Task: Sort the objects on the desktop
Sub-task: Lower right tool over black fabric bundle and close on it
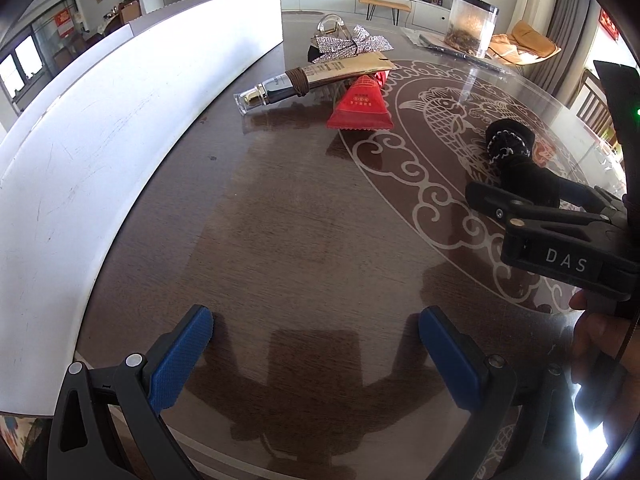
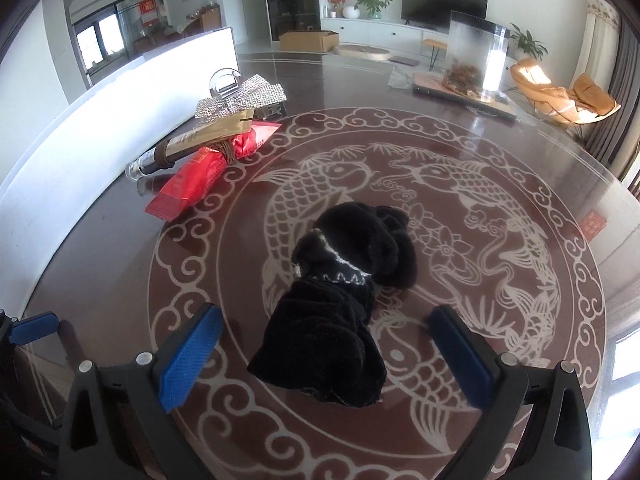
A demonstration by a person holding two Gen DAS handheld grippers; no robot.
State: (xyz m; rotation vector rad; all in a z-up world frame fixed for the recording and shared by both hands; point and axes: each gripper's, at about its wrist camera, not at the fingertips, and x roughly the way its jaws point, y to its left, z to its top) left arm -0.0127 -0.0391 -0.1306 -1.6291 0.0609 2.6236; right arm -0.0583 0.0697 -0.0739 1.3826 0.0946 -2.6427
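1. Glossy dark wood table point(image 2: 520, 152) carries a pale inlaid medallion of two carp ringed with cloud scrolls; a living room with a television and cabinets lies behind it.
2. Along the left edge runs a long white box point(image 1: 120, 128) with a smooth, faintly scuffed wall.
3. On the medallion lies a black velvet scrunchie point(image 2: 344, 292), soft and crumpled, with a thin line of white zigzag stitching across its middle; its long axis runs from near to far, leaning slightly right at the far end.
4. At far left, near the box wall, sits a small heap: a gold cosmetic tube point(image 1: 320, 76) with a clear cap, wound with brown cord, lying crosswise with the cap pointing left and near; a shiny red triangular packet point(image 1: 362, 106) partly under it; and a rhinestone bow point(image 1: 352, 46) behind.
5. Far right stands a clear rounded container point(image 2: 476, 56) with brown matter in the bottom.
6. Right gripper point(image 2: 324, 354) is low over the table, its blue ribbed pads spread wide on either side of the scrunchie's near end, gripping nothing; in the left wrist view a hand point(image 1: 596, 332) holds its handle.
7. Left gripper point(image 1: 316, 354) hovers over bare wood beside the box, pads wide apart and empty.
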